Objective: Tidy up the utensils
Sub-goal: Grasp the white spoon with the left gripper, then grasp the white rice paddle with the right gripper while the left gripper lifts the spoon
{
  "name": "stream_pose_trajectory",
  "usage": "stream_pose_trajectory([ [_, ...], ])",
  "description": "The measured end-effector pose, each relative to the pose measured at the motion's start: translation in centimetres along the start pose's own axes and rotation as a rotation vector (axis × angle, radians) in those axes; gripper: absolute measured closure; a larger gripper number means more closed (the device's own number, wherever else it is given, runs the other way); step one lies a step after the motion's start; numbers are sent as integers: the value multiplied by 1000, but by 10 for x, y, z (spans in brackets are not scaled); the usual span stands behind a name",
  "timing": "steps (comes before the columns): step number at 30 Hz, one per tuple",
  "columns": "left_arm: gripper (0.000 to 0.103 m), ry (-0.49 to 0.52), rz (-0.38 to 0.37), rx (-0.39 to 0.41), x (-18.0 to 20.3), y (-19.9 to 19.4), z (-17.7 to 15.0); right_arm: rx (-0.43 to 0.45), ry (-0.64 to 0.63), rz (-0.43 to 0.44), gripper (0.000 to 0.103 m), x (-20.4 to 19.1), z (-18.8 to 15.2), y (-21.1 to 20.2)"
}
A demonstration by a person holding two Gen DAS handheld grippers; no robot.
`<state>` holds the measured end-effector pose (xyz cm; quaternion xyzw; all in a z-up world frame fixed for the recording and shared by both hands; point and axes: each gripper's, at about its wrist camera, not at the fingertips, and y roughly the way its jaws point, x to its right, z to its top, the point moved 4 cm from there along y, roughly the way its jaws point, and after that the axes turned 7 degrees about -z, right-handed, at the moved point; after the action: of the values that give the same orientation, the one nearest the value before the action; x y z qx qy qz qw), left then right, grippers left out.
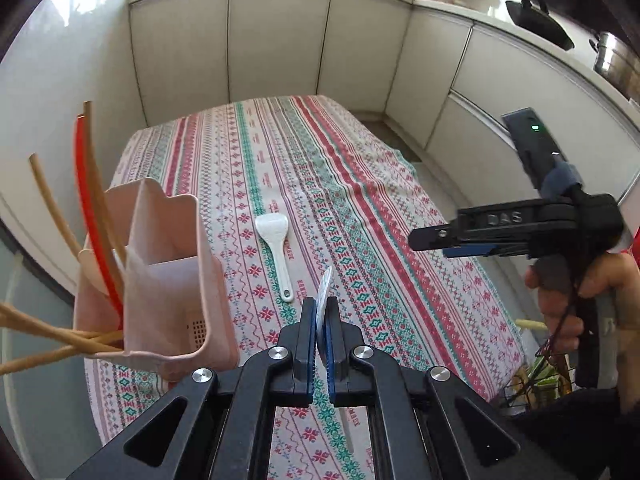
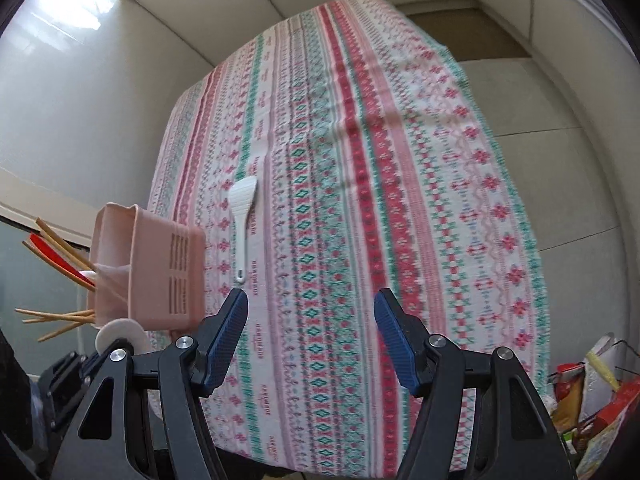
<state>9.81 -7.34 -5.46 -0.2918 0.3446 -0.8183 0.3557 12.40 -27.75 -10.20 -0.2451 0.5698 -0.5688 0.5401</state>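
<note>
My left gripper (image 1: 320, 305) is shut on a thin white utensil (image 1: 325, 290), seen edge-on and held above the striped tablecloth (image 1: 360, 208). In the right wrist view its round white head (image 2: 120, 334) shows beside the holder. A pink utensil holder (image 1: 168, 280) (image 2: 148, 264) stands at the table's left edge with a red utensil (image 1: 90, 200) and several wooden sticks (image 1: 48, 196) in it. A white rice paddle (image 1: 274, 248) (image 2: 243, 216) lies flat on the cloth just right of the holder. My right gripper (image 2: 310, 300) (image 1: 430, 240) hovers open over the cloth with nothing between its fingers.
Pale cabinets (image 1: 280, 40) wrap around the far side and right of the table. A black pan (image 1: 536, 20) and a steel pot (image 1: 616, 64) sit on the counter at right. Bags and packets (image 2: 592, 392) crowd the floor by the table's right front corner.
</note>
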Motion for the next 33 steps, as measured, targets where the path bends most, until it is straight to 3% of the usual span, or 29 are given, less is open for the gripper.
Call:
stream_pose_trajectory([
  [3,100,-6,-37,27,-1,-11,-4,-37,4,21,43,-16,17,26],
  [9,100,24,-54,57,-4,-30,-9,-82,-65,-46,44,-54,47,79],
  [16,100,14,-70,49,-14,-36,-14,-94,-201,-176,43,-105,79,124],
  [23,100,11,-70,64,-17,-40,-11,-158,-260,-275,44,-126,88,163],
  [25,100,7,-65,62,-19,-41,-14,-128,-286,-311,47,-130,89,165],
  [26,100,4,-62,62,-20,-41,-14,-126,-296,-332,54,-132,89,166],
  [30,100,-1,-50,62,-22,-42,-13,-96,-314,-346,55,-132,86,164],
  [33,100,-4,-38,66,-24,-43,-13,-57,-299,-309,55,-122,80,150],
])
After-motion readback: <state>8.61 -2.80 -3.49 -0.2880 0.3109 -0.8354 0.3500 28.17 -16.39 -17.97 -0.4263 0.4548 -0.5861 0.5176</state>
